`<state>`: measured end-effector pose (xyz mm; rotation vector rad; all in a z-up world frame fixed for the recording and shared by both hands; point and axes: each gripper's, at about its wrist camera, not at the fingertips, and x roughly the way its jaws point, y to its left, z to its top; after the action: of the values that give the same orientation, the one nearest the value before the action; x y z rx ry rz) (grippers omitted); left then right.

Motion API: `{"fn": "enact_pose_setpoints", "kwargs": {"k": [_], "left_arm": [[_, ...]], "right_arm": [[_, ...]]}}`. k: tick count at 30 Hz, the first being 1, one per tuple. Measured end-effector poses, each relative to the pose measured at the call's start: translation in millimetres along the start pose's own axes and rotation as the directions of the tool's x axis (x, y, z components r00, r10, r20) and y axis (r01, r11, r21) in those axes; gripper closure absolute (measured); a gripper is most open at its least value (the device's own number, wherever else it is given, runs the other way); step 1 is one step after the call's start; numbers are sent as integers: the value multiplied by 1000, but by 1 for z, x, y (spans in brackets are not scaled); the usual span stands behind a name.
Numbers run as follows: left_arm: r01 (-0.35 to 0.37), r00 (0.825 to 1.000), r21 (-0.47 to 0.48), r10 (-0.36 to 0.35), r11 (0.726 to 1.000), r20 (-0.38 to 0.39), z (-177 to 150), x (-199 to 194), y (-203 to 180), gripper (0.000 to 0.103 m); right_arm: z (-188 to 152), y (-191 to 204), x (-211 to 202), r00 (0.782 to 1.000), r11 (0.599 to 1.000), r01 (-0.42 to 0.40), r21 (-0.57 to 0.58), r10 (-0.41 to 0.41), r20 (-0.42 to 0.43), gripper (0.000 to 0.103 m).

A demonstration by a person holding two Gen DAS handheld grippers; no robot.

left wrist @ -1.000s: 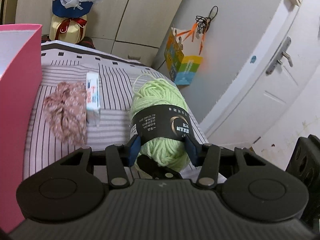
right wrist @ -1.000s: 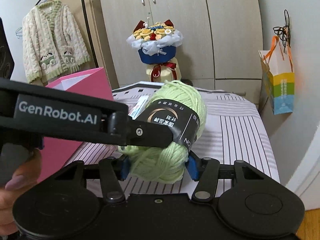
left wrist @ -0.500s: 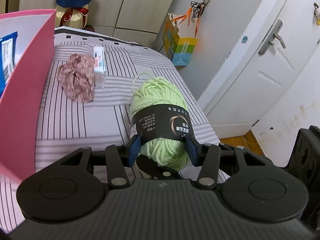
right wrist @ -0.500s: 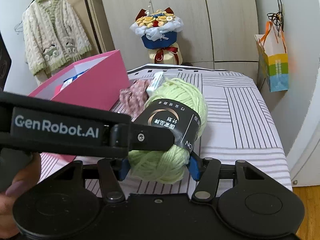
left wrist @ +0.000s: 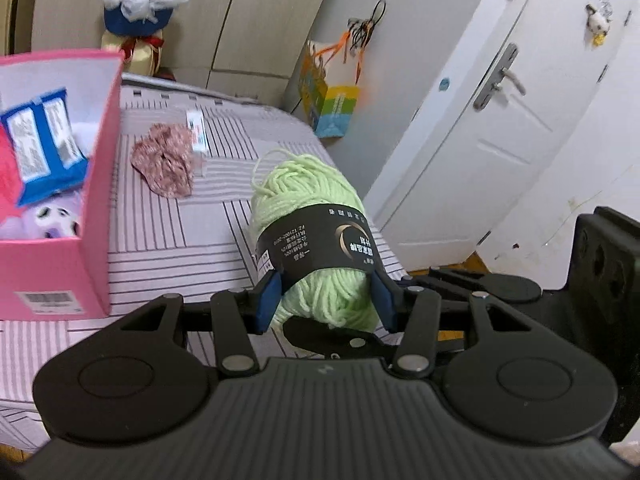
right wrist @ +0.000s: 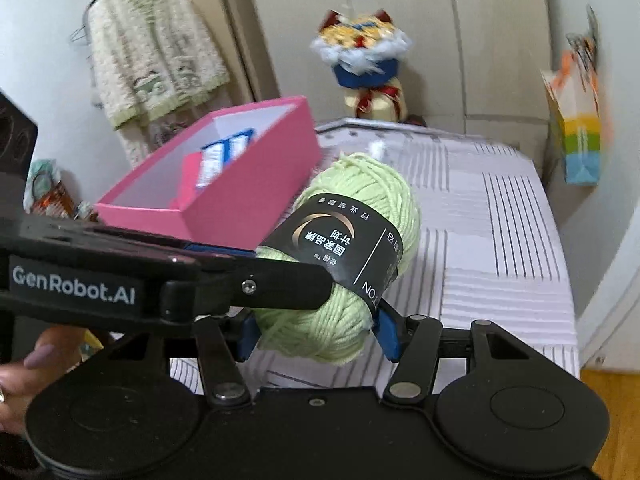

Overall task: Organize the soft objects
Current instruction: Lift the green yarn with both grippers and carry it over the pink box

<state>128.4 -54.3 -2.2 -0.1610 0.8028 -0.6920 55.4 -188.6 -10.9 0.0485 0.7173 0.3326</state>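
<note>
A light green yarn ball [left wrist: 308, 200] with a black paper band hangs above the striped bed [left wrist: 168, 240]. My left gripper [left wrist: 326, 300] is shut on its near end, blue pads pressing both sides. My right gripper [right wrist: 314, 336] also has its pads against the yarn ball [right wrist: 360, 184], one on each side. The left gripper's black finger [right wrist: 280, 284] crosses in from the left in the right wrist view. An open pink box [left wrist: 96, 200] stands to the left, holding blue packets [left wrist: 44, 140] and a purple plush [left wrist: 52, 216]. A pink floral scrunchie [left wrist: 166, 160] lies on the bed.
A small white carton [left wrist: 197, 134] lies beside the scrunchie. A flower bouquet [left wrist: 140, 8] stands by the wardrobe beyond the bed. A colourful gift bag [left wrist: 332, 108] hangs on the wall near a white door [left wrist: 500, 120]. A person's hand [right wrist: 36, 364] holds the left gripper.
Both grippers have risen and drawn back from the wardrobe with the yarn ball between them. The inside of the pink box has come into view.
</note>
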Motion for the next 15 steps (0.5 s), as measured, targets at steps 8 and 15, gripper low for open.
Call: {"fn": "enact_pose_setpoints", "kwargs": {"k": [8, 15], "left_arm": [[-26, 995, 22, 24, 999, 98, 5, -53, 14, 55], [-64, 980, 8, 62, 998, 188, 14, -88, 46, 54]], "right_arm": [[24, 49, -10, 998, 991, -4, -133, 12, 63, 38], [48, 94, 7, 993, 968, -1, -251, 30, 112, 37]]}}
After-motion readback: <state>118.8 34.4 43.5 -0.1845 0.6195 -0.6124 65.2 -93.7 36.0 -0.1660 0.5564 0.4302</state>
